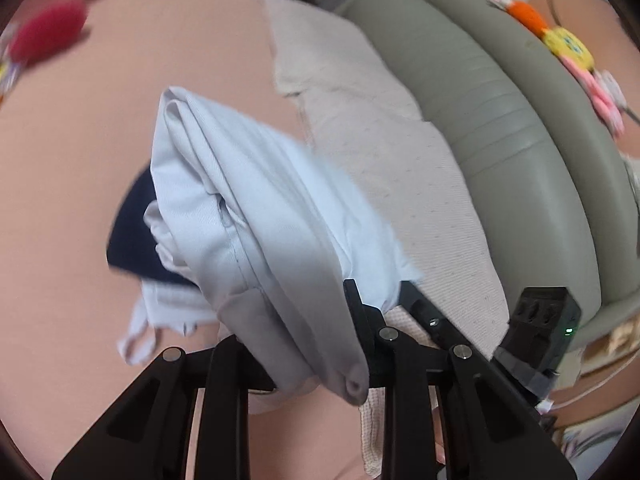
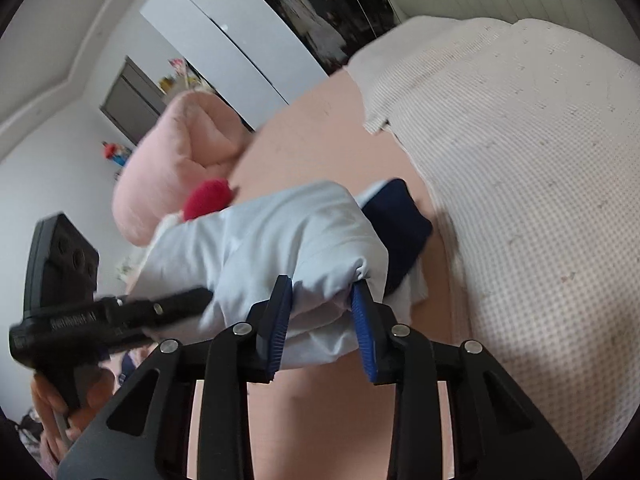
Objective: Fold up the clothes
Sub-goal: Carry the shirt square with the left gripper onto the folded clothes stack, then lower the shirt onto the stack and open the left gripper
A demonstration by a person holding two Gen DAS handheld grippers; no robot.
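A folded light-blue garment (image 1: 248, 208) is lifted over the pink bed sheet (image 1: 72, 168), with a navy piece (image 1: 132, 232) showing beneath it. In the left wrist view my left gripper (image 1: 296, 320) is shut on the thick near end of the bundle; the cloth drapes over and hides its left finger. In the right wrist view my right gripper (image 2: 320, 304) pinches the same light-blue garment (image 2: 280, 240) between its blue pads (image 2: 280, 316). The left gripper (image 2: 192, 298) enters from the left, held by a hand, fingers buried in the cloth. The navy piece (image 2: 400, 216) hangs at the far right side.
A white dotted blanket (image 2: 520, 160) covers the bed's right side. A grey-green padded headboard (image 1: 480, 100) curves behind it. A pink plush cushion (image 2: 172, 168) with a red pompom (image 2: 208, 196) lies at the far left. White wardrobe doors (image 2: 224, 40) stand beyond.
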